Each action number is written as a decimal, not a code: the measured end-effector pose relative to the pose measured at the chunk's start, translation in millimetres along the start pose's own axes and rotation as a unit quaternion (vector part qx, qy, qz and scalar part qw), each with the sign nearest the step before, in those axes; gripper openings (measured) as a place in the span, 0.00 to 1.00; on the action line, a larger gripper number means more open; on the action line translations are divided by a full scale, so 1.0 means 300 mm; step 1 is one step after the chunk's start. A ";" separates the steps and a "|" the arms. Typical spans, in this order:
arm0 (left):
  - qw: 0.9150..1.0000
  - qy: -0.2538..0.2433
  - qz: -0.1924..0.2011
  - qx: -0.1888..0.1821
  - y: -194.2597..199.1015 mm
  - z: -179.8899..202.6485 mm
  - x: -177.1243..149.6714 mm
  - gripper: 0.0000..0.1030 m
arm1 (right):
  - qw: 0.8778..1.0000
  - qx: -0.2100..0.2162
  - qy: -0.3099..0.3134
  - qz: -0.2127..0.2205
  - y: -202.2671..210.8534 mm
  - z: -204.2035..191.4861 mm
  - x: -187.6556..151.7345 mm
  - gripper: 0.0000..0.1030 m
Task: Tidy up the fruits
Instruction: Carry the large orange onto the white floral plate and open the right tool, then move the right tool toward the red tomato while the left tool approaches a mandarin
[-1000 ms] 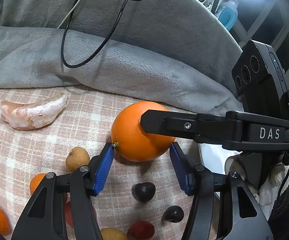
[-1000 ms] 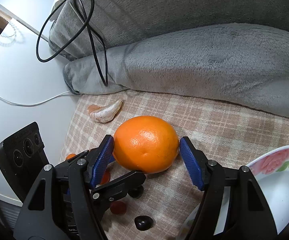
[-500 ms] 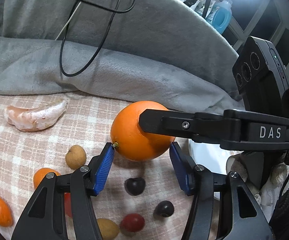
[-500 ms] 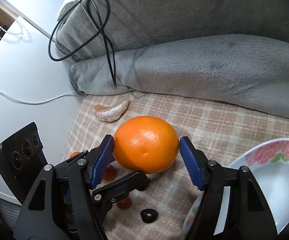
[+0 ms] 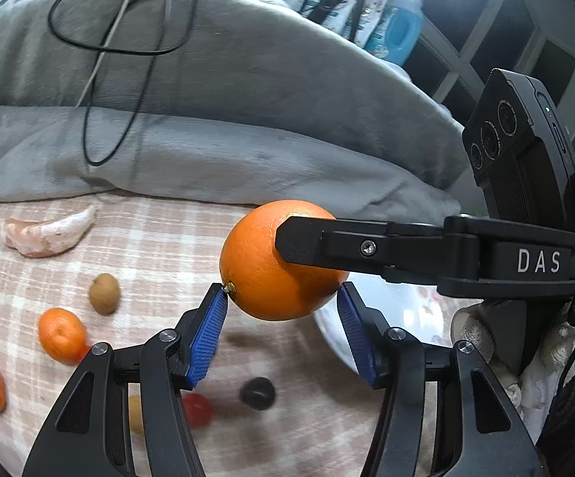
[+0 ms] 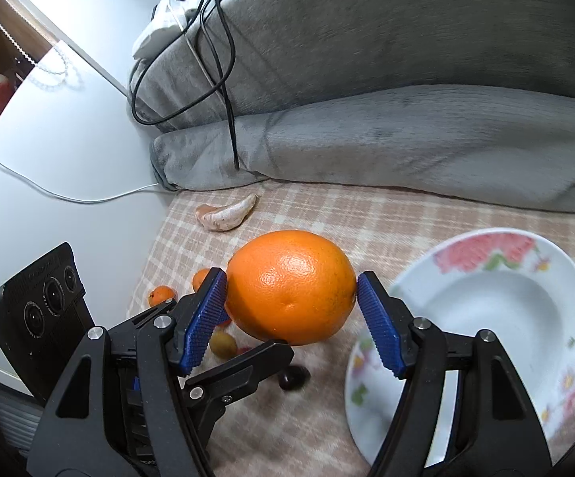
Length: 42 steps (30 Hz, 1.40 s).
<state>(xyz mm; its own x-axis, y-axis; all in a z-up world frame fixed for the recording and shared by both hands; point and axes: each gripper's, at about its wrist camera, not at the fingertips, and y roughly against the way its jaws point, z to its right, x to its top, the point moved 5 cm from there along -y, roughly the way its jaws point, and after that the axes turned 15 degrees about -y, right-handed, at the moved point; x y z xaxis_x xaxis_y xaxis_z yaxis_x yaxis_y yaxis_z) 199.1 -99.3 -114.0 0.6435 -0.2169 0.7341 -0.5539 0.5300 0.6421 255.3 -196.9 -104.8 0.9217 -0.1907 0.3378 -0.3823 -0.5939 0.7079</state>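
Note:
A large orange [image 6: 291, 286] is held in the air between both grippers. My right gripper [image 6: 292, 310] is shut on the orange, blue pads on its left and right sides. My left gripper [image 5: 283, 314] also has its blue pads against the orange [image 5: 271, 266], from a crossing direction. A white floral bowl [image 6: 486, 310] sits on the checked cloth just right of the orange; in the left wrist view its rim [image 5: 335, 342] shows below the fruit. Small oranges [image 5: 61, 334], a longan [image 5: 104, 293] and dark cherries [image 5: 257, 392] lie below left.
A peeled citrus segment [image 6: 227, 214] lies near the cloth's far edge. Grey blankets [image 6: 406, 139] with black cables [image 6: 223, 79] bank the back. A white tabletop [image 6: 49, 159] lies left of the cloth. A red fruit [image 5: 198, 409] lies under my left gripper.
Both grippers have lifted the orange higher and carried it right toward the bowl, which now fills more of the right wrist view. The fruits on the cloth have dropped away.

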 end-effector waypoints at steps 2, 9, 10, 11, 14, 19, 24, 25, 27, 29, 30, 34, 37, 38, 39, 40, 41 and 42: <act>1.000 -0.005 -0.001 -0.005 -0.002 0.029 0.000 0.55 | 1.000 -0.002 -0.003 0.005 0.030 0.016 -0.011 0.69; 0.999 -0.023 -0.007 -0.021 -0.009 0.123 -0.016 0.55 | 1.000 -0.008 -0.021 0.018 0.111 0.088 -0.053 0.69; 0.999 -0.025 -0.009 -0.024 -0.010 0.138 -0.022 0.55 | 0.999 -0.009 -0.024 0.020 0.123 0.102 -0.059 0.69; 0.999 -0.027 -0.010 -0.026 -0.021 0.149 -0.018 0.55 | 0.999 -0.009 -0.027 0.021 0.134 0.114 -0.065 0.69; 0.999 -0.036 -0.015 -0.033 -0.029 0.192 -0.027 0.55 | 0.999 -0.011 -0.037 0.023 0.160 0.148 -0.077 0.69; 0.997 -0.050 -0.026 -0.045 -0.056 0.247 -0.049 0.53 | 0.998 -0.017 -0.046 0.027 0.200 0.193 -0.090 0.69; 0.997 -0.056 -0.024 -0.038 -0.043 0.258 -0.062 0.51 | 0.997 -0.029 -0.036 0.067 0.276 0.208 -0.083 0.69; 0.998 -0.055 -0.021 -0.036 -0.032 0.257 -0.064 0.51 | 0.996 -0.033 -0.033 0.075 0.292 0.210 -0.083 0.69; 0.998 -0.055 -0.017 -0.034 -0.011 0.254 -0.068 0.51 | 0.995 -0.042 -0.029 0.085 0.311 0.214 -0.087 0.69; 0.998 -0.056 -0.014 -0.031 0.004 0.251 -0.073 0.51 | 0.994 -0.055 -0.020 0.096 0.323 0.214 -0.093 0.69; 0.998 -0.056 -0.013 -0.026 0.014 0.247 -0.078 0.51 | 0.992 -0.067 -0.011 0.104 0.329 0.212 -0.099 0.69; 0.998 -0.056 -0.008 -0.011 0.039 0.229 -0.085 0.51 | 0.989 -0.086 0.006 0.117 0.346 0.204 -0.117 0.69; 0.999 -0.054 -0.004 -0.001 0.058 0.209 -0.096 0.51 | 0.988 -0.091 0.013 0.128 0.358 0.190 -0.128 0.77; 0.999 -0.053 -0.003 0.002 0.071 0.201 -0.102 0.51 | 0.987 -0.091 0.015 0.129 0.362 0.187 -0.131 0.77; 0.999 -0.053 -0.002 0.006 0.081 0.195 -0.107 0.51 | 0.987 -0.091 0.018 0.131 0.365 0.181 -0.135 0.77; 0.999 -0.052 0.000 0.011 0.093 0.188 -0.111 0.51 | 0.987 -0.091 0.021 0.133 0.368 0.174 -0.137 0.77; 0.999 -0.051 0.002 0.017 0.108 0.179 -0.116 0.51 | 0.986 -0.093 0.024 0.136 0.370 0.167 -0.140 0.77; 0.999 -0.050 0.004 0.021 0.118 0.172 -0.119 0.51 | 0.985 -0.094 0.026 0.139 0.373 0.161 -0.142 0.78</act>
<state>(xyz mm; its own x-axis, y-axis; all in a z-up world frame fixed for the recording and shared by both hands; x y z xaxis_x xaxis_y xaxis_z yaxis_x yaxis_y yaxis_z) 129.3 -115.1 -105.9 0.5839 -0.2950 0.7563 -0.5819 0.4975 0.6433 176.4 -293.0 -70.1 0.7769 -0.2827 0.5626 -0.6295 -0.3672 0.6848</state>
